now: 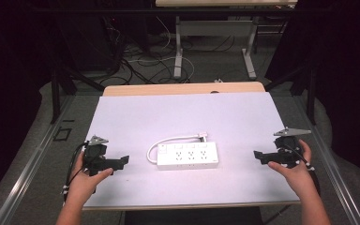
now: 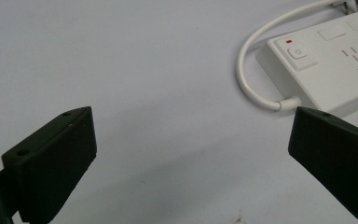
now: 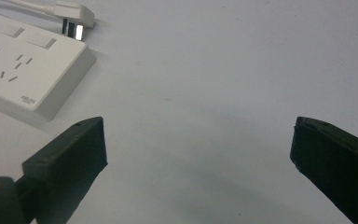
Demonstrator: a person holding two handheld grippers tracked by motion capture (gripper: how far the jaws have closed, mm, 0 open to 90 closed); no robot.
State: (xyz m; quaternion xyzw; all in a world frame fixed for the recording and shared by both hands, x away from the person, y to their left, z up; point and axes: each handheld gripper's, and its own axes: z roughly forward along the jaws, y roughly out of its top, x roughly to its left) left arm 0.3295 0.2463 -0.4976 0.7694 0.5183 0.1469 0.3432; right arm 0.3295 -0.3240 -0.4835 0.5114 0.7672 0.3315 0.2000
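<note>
Left tongs are hanging wide open, gripping nothing. Mid-surface, a white power strip is lying flat: red-marked switch at its left end, cord looping back to its plug. Right tongs are gaping empty too.

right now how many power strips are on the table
1. The white power strip lies mid-table between the left gripper and right gripper, its cord looped round to the plug behind it.

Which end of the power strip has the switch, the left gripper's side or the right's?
The end facing the left gripper: the power strip has its switch there.
</note>
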